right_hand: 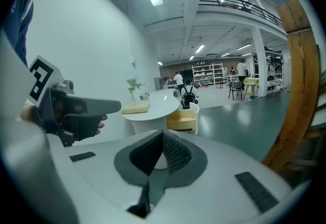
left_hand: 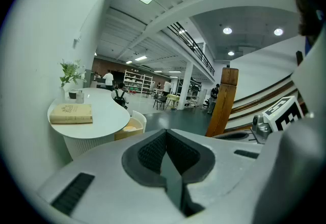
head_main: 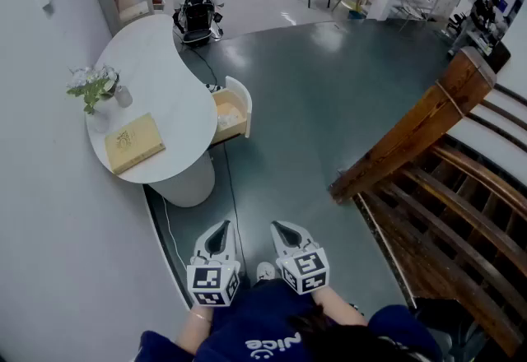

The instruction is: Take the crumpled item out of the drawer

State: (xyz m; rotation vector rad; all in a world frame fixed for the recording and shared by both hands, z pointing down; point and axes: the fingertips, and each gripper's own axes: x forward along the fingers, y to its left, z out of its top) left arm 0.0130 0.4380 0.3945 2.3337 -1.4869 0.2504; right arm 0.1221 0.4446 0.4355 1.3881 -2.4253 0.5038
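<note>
drawer (head_main: pixel 242 99) open rightward; crumpled item (head_main: pixel 226 116) inside, orientation unclear

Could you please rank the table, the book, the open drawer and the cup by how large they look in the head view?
1. Table, by far the largest.
2. Book and drawer: these look about alike, so I won't rank them.
3. Cup, the smallest.
</note>
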